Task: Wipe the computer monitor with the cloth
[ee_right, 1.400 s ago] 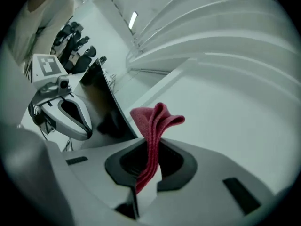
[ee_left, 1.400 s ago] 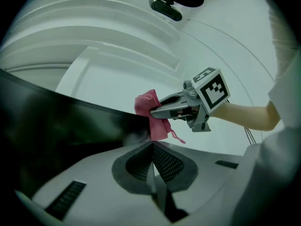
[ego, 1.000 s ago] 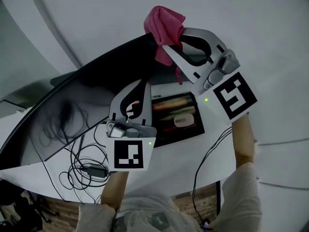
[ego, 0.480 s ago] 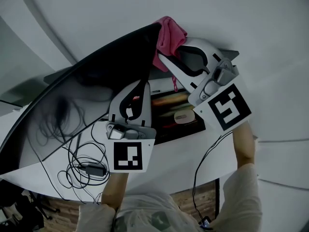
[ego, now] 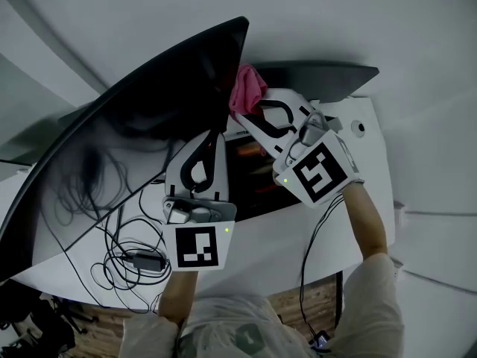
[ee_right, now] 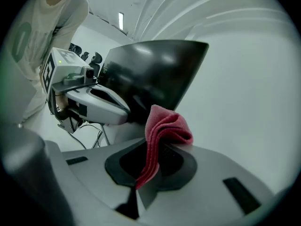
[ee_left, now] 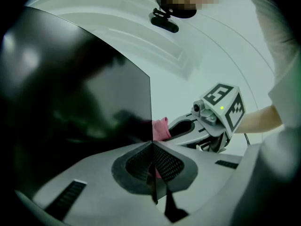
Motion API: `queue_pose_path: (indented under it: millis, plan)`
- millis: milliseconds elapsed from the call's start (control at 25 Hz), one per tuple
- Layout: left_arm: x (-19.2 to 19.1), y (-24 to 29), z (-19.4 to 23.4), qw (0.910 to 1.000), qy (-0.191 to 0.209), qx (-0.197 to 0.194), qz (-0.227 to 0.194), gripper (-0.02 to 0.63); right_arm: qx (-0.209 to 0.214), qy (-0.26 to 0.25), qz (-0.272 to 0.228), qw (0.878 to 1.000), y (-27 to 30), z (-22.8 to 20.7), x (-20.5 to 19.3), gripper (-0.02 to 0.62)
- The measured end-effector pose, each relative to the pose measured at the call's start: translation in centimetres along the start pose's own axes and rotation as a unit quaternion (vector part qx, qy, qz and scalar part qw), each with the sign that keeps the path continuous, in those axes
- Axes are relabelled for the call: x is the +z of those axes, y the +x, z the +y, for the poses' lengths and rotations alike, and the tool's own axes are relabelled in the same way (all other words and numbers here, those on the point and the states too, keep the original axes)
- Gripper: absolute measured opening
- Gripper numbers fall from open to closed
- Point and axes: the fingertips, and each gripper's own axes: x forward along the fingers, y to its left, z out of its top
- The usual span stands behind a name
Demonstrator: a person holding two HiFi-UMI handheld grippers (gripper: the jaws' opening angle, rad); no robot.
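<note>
The right claw point(ego: 252, 112) is closed on a folded pink, nubbly cloth point(ego: 246, 89), which is held just beside the free side edge of the thin, glossy black computer monitor point(ego: 127, 125). The left claw point(ego: 215, 142) is clamped on that same edge nearby. Open room is seen beyond it.

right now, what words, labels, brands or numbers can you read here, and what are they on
No readable text anywhere.
On the left gripper: its cube bears a black-and-white square marker, a pattern, not letters.
On the right gripper: the same kind of marker, no letters.
On the shirt: a pale print, too blurred to read.
On the monitor: dark screen, no brand showing.
On the cloth: plain pink, no label showing.
</note>
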Motion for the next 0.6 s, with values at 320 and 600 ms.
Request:
queue_pose_path:
  millis: [320, 600]
  plan:
    - [-3.0, 0.1, 0.1, 0.9996, -0.005, -0.004, 0.028, 0.014, 0.020, 0.062, 0.027, 0.998, 4.3, 4.7, -7.7, 0.051]
    - [-4.4, 0.2, 0.6, 0.9989, -0.010, 0.003, 0.046, 0.014, 0.061, 0.088, 0.068, 0.992, 6.7, 8.0, -12.7, 0.051]
